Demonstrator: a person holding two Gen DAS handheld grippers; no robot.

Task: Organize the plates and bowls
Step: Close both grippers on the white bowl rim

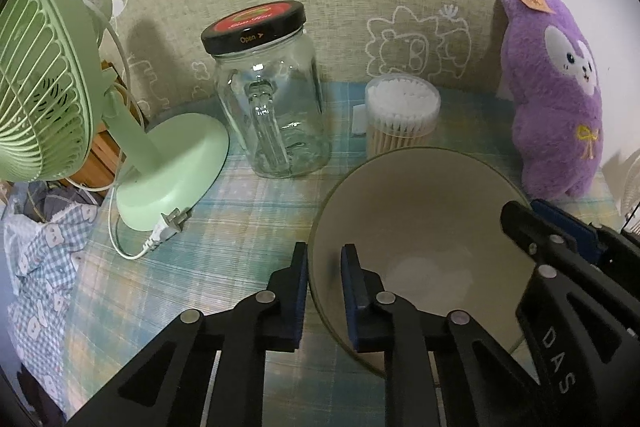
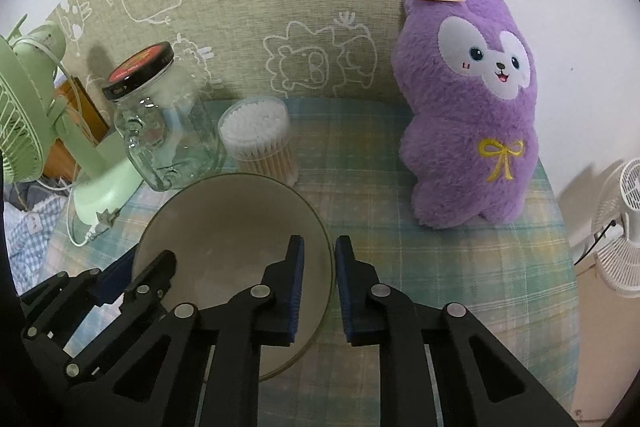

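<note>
The bowl is sitting on the checked cloth at lower centre-right of the left wrist view and lower centre-left of the right wrist view. The left gripper is pinching the bowl's left rim, one finger inside and one outside. The right gripper is pinching the opposite rim likewise. A lidded glass jar, a tub of cotton swabs, a green fan and a purple plush toy are standing behind the bowl.
</note>
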